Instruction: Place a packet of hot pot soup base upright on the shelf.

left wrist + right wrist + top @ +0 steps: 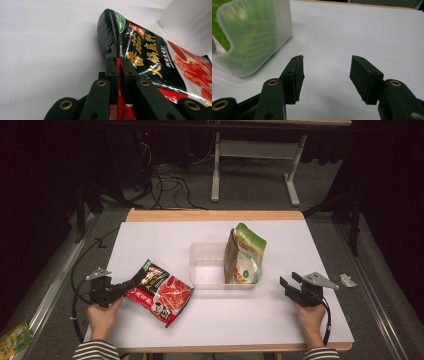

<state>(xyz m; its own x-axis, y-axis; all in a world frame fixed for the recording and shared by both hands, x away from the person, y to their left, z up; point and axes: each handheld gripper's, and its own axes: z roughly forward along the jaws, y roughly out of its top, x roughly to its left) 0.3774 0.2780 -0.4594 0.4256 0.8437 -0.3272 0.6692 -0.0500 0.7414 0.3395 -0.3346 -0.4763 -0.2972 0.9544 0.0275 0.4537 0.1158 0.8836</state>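
a black and red pouch (159, 292) of tomato hot pot base, its gold characters reading 番茄火锅底料 (146, 53), lies on the white table (165, 237) left of a clear plastic tub (207, 270). the left gripper (131, 285) pinches its red edge, jaws pressed on the film. a green and white pouch (245, 255) stands at the right end of the tub; its small print is too blurred to read. the right gripper (289, 283) sits just right of the tub, jaws spread, holding nothing.
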